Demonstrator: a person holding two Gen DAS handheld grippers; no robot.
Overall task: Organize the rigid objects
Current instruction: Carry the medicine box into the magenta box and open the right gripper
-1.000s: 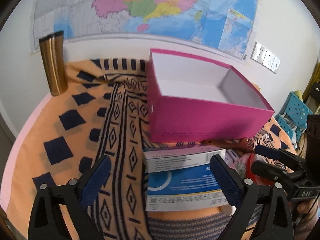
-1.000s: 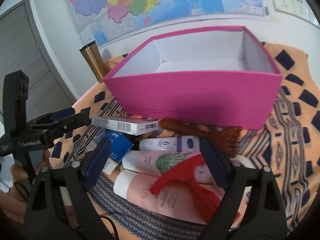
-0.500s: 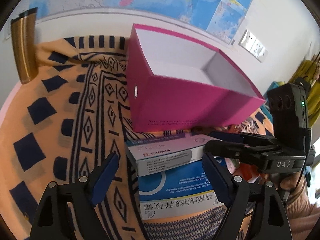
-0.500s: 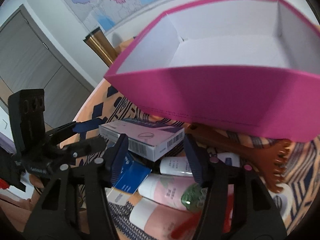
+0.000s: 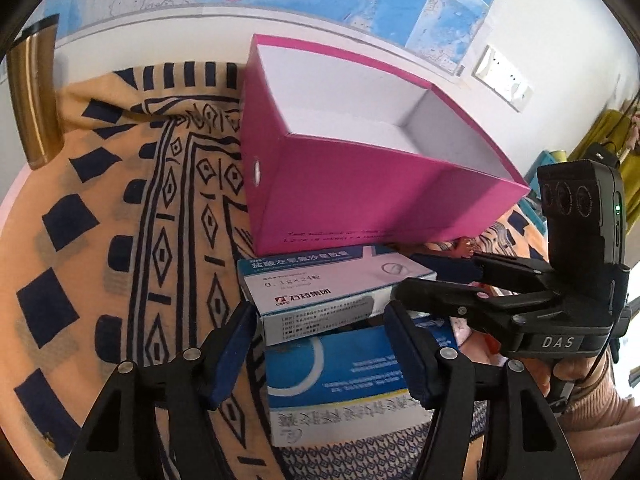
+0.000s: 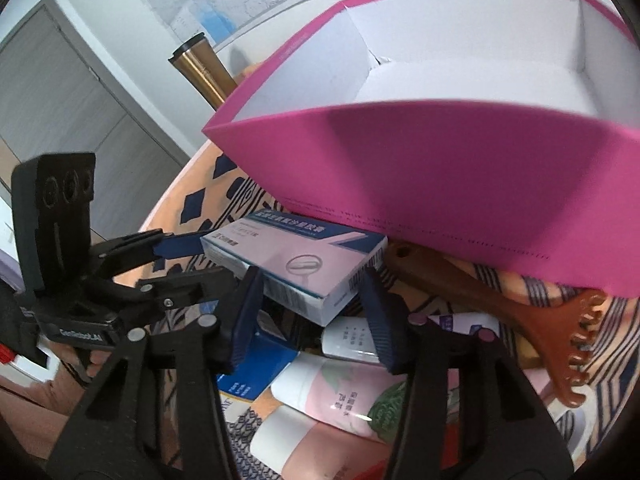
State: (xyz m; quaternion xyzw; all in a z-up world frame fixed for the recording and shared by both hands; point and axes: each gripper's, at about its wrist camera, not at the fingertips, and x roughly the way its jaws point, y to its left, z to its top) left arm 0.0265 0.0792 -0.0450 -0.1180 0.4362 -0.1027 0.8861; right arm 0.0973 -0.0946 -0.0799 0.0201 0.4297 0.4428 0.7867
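A white and pink medicine box lies on a blue box, just in front of the open magenta box. My right gripper has its jaws closing across the barcode end of the medicine box, with both pads against its sides. The jaws of my left gripper are closing too. Its pads stand over the blue box at the medicine box's near long side and do not press on it. The magenta box holds nothing that I can see.
A brown wooden comb, a small white tube and pink tubes lie to the right of the boxes. A gold tumbler stands at the far left against the wall. A patterned orange cloth covers the table.
Both grippers have come in close to the medicine box and tipped downward. Both pairs of jaws have narrowed a lot. The right gripper moved left, from over the tubes to the box.
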